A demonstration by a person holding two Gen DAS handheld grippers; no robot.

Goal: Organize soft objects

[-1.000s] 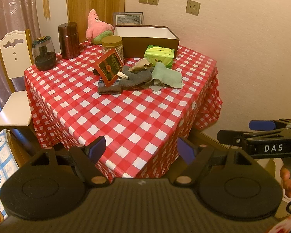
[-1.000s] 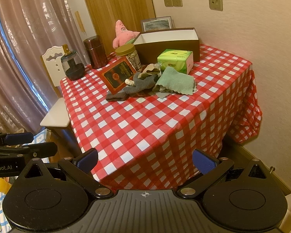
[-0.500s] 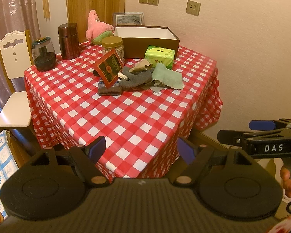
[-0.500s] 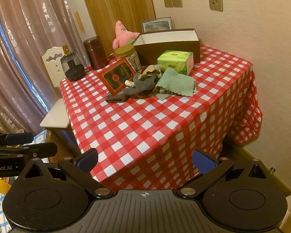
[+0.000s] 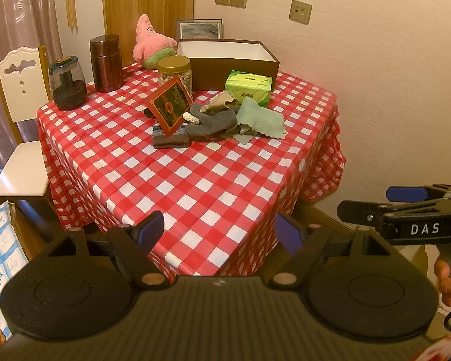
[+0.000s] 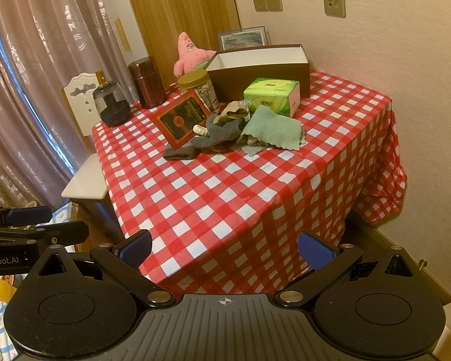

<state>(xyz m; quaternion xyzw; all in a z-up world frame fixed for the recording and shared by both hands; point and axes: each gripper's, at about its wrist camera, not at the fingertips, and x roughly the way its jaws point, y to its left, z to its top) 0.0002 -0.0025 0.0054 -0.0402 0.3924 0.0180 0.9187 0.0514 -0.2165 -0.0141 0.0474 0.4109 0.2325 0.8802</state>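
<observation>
A heap of soft things lies mid-table: a green cloth, a grey sock or glove, a beige rag and a folded dark knit piece. A pink starfish plush sits at the back beside an open brown box. My left gripper and right gripper are both open and empty, held off the table's near corner, far from the heap.
The red-checked table also holds a green tissue pack, a gold-lidded jar, a red framed card, a brown canister and a dark grinder jar. A white chair stands left; a wall right.
Both views have drifted very slightly back from the table. Nothing on the table has moved, and both grippers stay open.
</observation>
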